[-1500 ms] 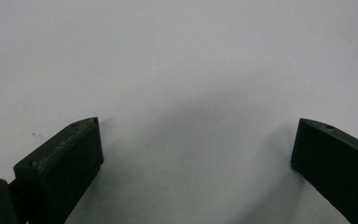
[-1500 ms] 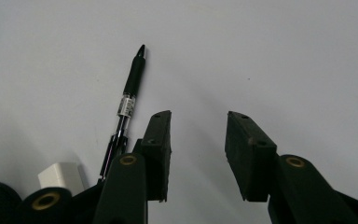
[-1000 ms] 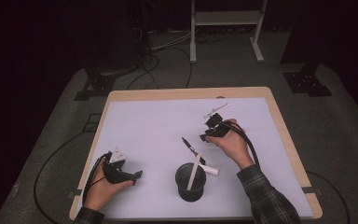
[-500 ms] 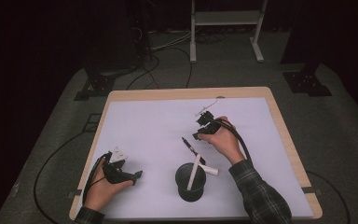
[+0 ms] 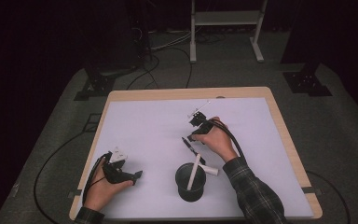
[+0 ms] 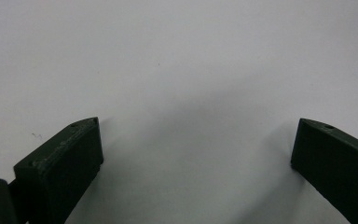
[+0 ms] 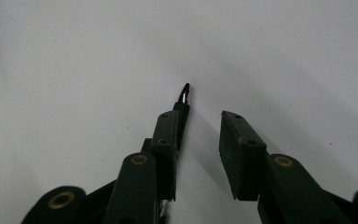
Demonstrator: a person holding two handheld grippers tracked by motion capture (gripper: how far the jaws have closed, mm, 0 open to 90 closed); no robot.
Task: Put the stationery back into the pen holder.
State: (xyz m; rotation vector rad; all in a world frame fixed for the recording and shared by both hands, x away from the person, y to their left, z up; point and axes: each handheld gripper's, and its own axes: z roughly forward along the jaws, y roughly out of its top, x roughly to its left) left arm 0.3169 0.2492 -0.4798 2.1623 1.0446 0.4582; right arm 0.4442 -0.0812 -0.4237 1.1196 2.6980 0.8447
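A black pen (image 5: 189,146) lies on the white table top (image 5: 149,126), just beyond a black cup (image 5: 189,183). A white marker (image 5: 194,171) leans in the cup. My right gripper (image 5: 193,135) hangs low over the pen's far end, pointing down at the table. In the right gripper view its jaws (image 7: 200,119) stand apart; the pen's tip (image 7: 185,94) sticks out along the inner edge of the left jaw, with bare table in the gap. My left gripper (image 5: 136,175) rests at the near left, open wide (image 6: 196,144) over bare table.
A second white marker (image 5: 209,171) lies flat beside the cup on its right. The table has a wooden rim (image 5: 284,135). Cables (image 5: 56,158) trail from both grippers. Beyond the table, a dark floor holds a white stand (image 5: 223,28).
My right hand has moved left and toward the near side, sinking closer to the black pen. The left hand has kept still.
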